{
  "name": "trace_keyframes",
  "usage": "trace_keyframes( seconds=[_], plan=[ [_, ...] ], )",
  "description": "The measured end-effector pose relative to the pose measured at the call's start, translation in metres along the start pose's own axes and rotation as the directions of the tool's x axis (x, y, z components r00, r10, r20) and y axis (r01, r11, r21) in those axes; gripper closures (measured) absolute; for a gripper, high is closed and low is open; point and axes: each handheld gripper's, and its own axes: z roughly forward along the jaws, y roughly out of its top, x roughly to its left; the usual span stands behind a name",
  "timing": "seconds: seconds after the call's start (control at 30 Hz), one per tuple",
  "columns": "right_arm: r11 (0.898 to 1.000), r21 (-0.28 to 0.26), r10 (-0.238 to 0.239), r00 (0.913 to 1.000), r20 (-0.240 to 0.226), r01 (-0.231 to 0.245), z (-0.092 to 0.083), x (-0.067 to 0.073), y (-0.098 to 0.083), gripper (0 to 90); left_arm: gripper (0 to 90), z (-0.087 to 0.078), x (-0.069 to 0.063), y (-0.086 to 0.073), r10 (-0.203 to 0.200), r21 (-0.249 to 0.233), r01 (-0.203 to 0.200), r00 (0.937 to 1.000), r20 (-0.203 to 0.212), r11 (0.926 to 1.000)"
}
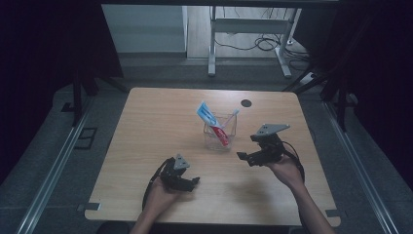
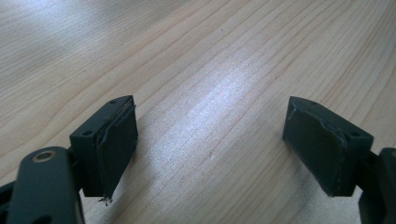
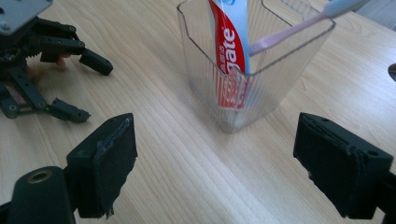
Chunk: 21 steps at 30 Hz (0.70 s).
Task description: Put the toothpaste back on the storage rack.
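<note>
A clear plastic cup (image 1: pixel 220 134) stands right of the middle of the wooden table (image 1: pixel 160 122). In it lean a red, white and blue toothpaste tube (image 1: pixel 210 121) and a pink toothbrush (image 1: pixel 229 118) with a pale head. My right gripper (image 1: pixel 247 147) is open just right of the cup, apart from it; its view shows the cup (image 3: pixel 266 74), the tube (image 3: pixel 229 42) and the toothbrush (image 3: pixel 285 32) close ahead between the wide jaws of the gripper (image 3: pixel 215 123). My left gripper (image 1: pixel 192 175) is open near the front edge, over bare wood (image 2: pixel 210 107), nothing between its jaws.
A small black round mark (image 1: pixel 246 103) lies on the table behind the cup. The left gripper (image 3: pixel 91 88) lies off to the left in the right gripper view. Beyond the table stand a white desk frame (image 1: pixel 248 27) and floor cables (image 1: pixel 265 44). Dark curtains hang on both sides.
</note>
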Motion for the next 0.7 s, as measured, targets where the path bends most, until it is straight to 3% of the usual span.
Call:
trace_keyframes(
  seconds=[0.7],
  plan=[
    [0.999,0.031,0.022,0.9984,0.051,-0.024,-0.020,-0.008,-0.044,13.1,18.0,0.000,0.000,0.000,-0.003,-0.001,0.003,1.0000,0.000,1.0000]
  ],
)
